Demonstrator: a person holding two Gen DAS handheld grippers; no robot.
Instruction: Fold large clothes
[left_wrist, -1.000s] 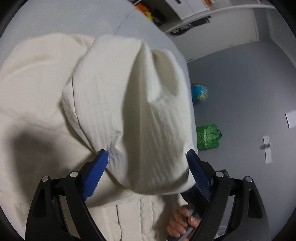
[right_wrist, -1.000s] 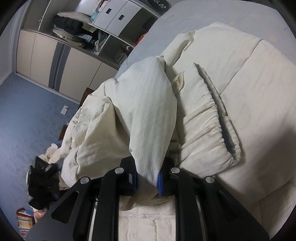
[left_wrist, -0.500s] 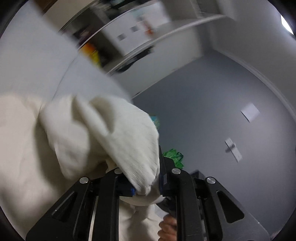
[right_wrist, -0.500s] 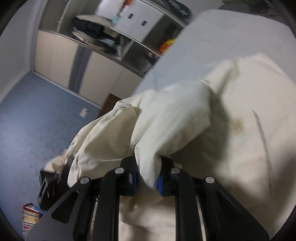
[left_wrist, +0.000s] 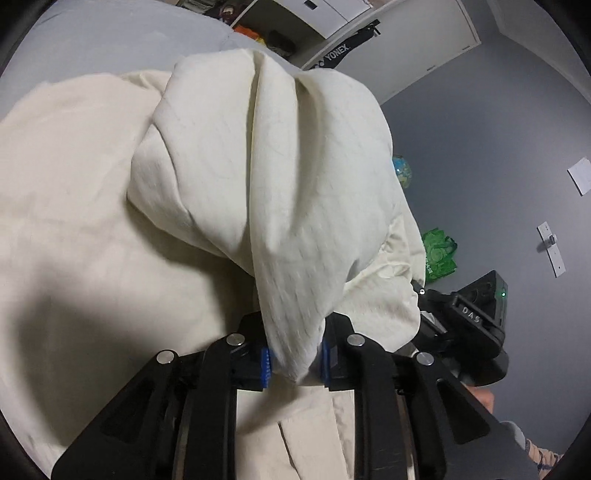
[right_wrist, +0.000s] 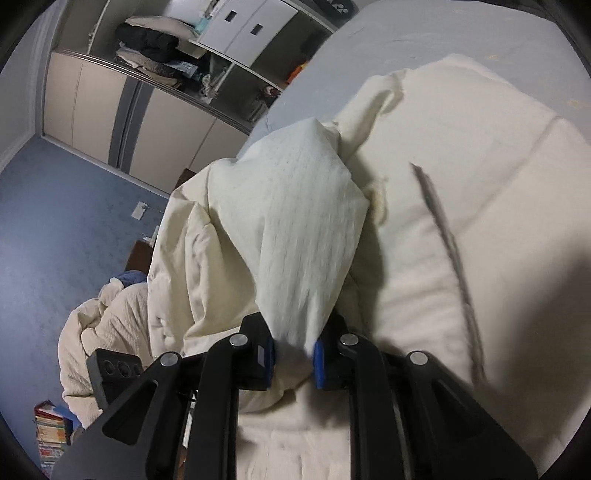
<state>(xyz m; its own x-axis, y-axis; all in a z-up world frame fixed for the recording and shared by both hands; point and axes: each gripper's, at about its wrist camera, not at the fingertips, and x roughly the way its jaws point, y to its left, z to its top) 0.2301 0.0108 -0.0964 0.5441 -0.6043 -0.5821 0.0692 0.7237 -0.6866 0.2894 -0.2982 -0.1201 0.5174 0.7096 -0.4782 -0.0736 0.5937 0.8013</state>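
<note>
A large cream garment (left_wrist: 92, 221) lies spread over a grey bed (left_wrist: 110, 40). My left gripper (left_wrist: 293, 360) pinches a bunched fold of it (left_wrist: 266, 166) between its blue pads, and the fold rises away from the jaws in thick pleats. Those jaws are easing open slightly, with the cloth still pressed between them. In the right wrist view my right gripper (right_wrist: 294, 356) is shut on another bunched fold (right_wrist: 295, 221) of the same garment, near the bed's edge. A dark crease (right_wrist: 447, 251) runs across the flat part on the right.
The bed's edge drops to a blue-grey floor. On it are a globe (left_wrist: 402, 171), a green bag (left_wrist: 437, 254), a heap of cream bedding (right_wrist: 99, 332) and stacked books (right_wrist: 51, 435). Wardrobes and open shelves (right_wrist: 166, 55) line the far wall. The right gripper's body (left_wrist: 476, 325) shows at the left view's right side.
The left gripper went from wide open around the fold to closed on it. Both views swung up and blurred half a second ago, then came back down over the garment.
</note>
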